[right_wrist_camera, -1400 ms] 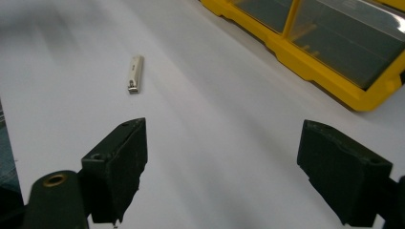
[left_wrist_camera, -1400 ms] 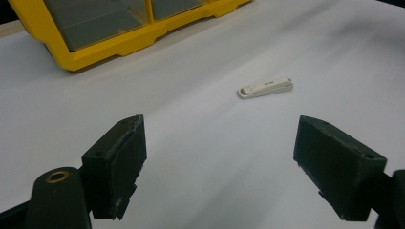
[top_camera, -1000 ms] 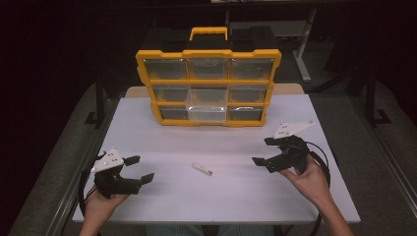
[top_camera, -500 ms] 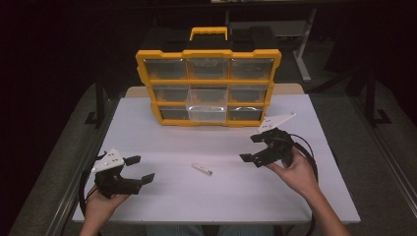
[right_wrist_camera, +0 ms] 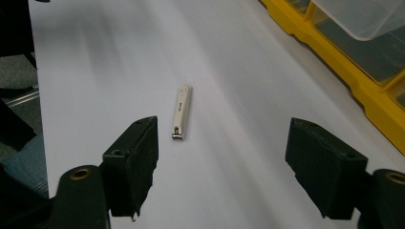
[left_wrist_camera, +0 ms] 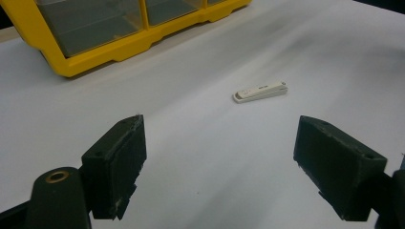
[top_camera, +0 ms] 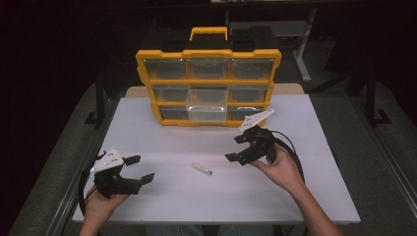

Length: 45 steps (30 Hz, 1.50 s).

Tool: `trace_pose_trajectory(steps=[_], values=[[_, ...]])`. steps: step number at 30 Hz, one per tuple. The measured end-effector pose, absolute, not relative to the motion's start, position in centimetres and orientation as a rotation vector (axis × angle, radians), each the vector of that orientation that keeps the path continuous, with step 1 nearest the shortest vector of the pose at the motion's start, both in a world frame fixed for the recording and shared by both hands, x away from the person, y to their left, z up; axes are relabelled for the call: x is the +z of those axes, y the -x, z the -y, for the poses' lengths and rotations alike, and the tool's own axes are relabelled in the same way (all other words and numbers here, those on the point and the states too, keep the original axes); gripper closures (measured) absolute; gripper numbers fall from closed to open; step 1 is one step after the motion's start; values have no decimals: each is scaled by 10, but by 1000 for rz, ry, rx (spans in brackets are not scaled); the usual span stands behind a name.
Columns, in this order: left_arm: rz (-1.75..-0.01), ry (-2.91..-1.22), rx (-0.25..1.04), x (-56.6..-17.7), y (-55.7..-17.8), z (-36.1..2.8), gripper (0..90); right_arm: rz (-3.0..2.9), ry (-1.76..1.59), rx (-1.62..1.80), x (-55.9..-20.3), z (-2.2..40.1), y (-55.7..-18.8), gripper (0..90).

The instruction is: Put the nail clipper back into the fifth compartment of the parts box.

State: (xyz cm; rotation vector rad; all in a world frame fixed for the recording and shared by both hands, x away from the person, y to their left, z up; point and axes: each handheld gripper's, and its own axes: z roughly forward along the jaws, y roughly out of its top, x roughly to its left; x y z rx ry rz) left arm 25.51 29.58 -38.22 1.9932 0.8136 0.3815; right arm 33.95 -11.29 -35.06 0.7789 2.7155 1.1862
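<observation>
A small white nail clipper [top_camera: 202, 168] lies flat on the white table [top_camera: 305, 196], near its middle. In the left gripper view the clipper [left_wrist_camera: 261, 91] lies ahead and to the right; in the right gripper view the clipper [right_wrist_camera: 182, 111] lies just ahead of the left jaw. My right gripper [top_camera: 237, 148] is open, held above the table to the right of the clipper, pointing left toward it. My left gripper [top_camera: 139, 168] is open near the front left of the table, empty. A yellow organizer case [top_camera: 208, 54] with clear drawers stands upright at the back; one middle drawer [top_camera: 206, 105] sticks out.
The organizer's yellow frame [left_wrist_camera: 110, 52] shows at the top of the left gripper view, and the frame [right_wrist_camera: 372, 100] at the right of the right gripper view. The table's left edge [right_wrist_camera: 36, 86] drops to a dark floor. Black cables trail from both grippers.
My right gripper has moved left and forward from the table's right side toward the clipper, staying open. The left gripper has not moved.
</observation>
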Motion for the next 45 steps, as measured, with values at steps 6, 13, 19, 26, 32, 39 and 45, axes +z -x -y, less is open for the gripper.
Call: trace_pose_trajectory(steps=[6,13,19,26,32,39,45], values=[[-810,-1998,380,-382,-255,-296,187,-2744,-772,1163,-355,101,-344,273],[-811,-1992,378,-382,-255,-296,187,-2769,-775,1144,-360,91,-348,287],[-809,-1995,378,-382,-255,-296,187,-2788,-768,1132,-364,82,-351,298],[-808,-1995,379,-381,-255,-296,187,-2807,-762,1125,-368,73,-353,324],[-807,-1994,379,-381,-255,-296,187,-2814,-753,1102,-374,67,-355,353],[-806,-1995,379,-381,-255,-296,187,-2830,-753,1087,-380,57,-356,393],[-806,-1997,378,-381,-255,-296,187,-2855,-741,1057,-390,44,-357,451]])
